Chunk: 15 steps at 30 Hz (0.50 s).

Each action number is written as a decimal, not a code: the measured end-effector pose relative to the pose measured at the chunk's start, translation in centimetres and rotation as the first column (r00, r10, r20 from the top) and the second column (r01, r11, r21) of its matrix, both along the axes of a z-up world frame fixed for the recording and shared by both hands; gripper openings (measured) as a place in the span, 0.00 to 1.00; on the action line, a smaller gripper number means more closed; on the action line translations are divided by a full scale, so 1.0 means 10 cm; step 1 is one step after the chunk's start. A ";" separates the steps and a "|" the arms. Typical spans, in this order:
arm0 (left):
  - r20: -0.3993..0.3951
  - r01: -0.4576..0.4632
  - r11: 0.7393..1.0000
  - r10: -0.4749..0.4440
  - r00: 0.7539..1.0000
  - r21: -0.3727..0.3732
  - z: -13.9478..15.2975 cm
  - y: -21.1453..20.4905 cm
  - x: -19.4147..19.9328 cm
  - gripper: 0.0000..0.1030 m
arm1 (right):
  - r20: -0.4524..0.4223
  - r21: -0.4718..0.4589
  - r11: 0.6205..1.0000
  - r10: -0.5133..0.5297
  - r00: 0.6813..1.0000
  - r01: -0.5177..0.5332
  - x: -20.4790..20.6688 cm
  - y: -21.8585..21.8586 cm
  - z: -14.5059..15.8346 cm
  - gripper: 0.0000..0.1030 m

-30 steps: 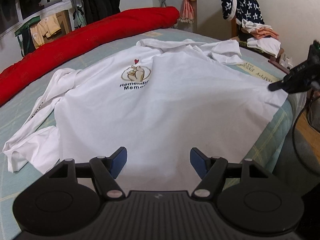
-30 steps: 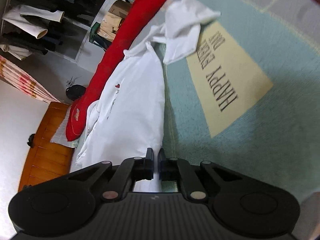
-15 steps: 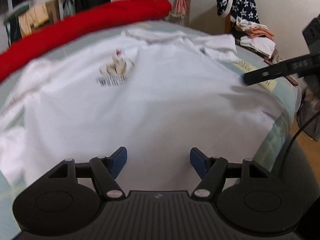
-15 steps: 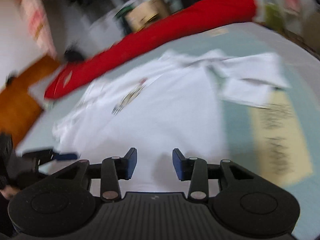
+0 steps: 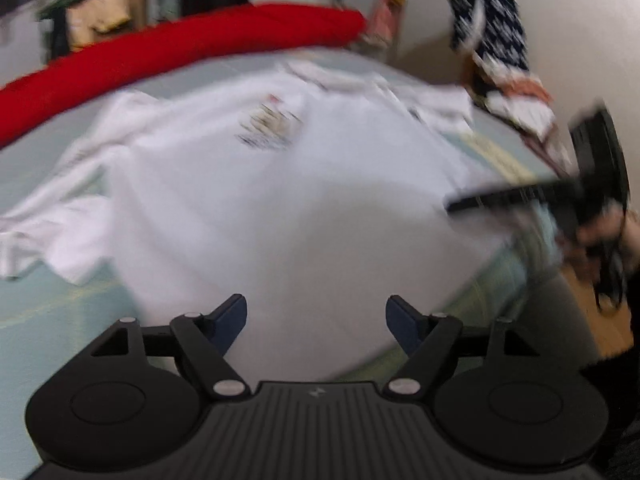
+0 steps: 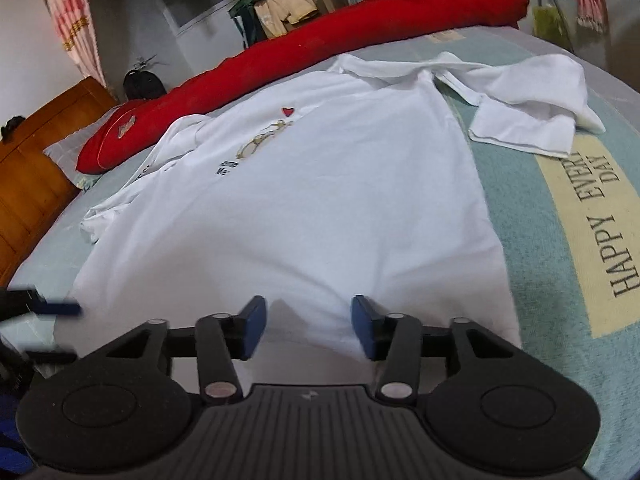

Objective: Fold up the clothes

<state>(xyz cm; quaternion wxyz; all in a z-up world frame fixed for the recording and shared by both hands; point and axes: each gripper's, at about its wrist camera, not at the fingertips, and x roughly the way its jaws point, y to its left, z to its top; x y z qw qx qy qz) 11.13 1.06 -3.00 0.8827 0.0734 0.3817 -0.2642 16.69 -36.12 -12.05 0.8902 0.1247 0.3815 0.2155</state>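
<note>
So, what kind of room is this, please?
Most likely a bedroom at home. A white shirt lies spread on a bed with a wooden headboard, a long red bolster lies along its far side, and clothes hang behind.

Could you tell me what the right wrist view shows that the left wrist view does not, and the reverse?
Only the right wrist view shows the wooden headboard, the striped curtain and the readable "HAPPY EVERY DAY" panel on the bedspread. Only the left wrist view, which is blurred, shows the star-patterned dark garment above a pile of clothes by the wall. Both show the white T-shirt spread flat on the bed, the red bolster behind it, and each other's gripper: the right gripper and the left gripper, both open above the hem, holding nothing.
</note>
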 end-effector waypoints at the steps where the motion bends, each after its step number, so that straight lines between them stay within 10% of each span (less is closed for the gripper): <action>1: 0.011 -0.037 0.999 0.037 0.999 -0.006 0.03 0.08 0.01 0.74 | 0.008 -0.010 1.000 0.005 1.000 -0.005 -0.01 0.03 0.01 0.61; 10: -0.117 -0.364 0.930 0.357 0.927 -0.046 0.00 0.80 0.28 0.74 | 0.129 -0.264 0.958 0.148 0.980 -0.110 -0.04 0.74 0.43 0.80; 15: -0.257 -0.391 0.910 0.348 0.901 -0.138 -0.12 1.02 0.38 0.75 | 0.160 -0.330 0.892 0.375 0.913 -0.309 -0.12 1.57 0.58 0.92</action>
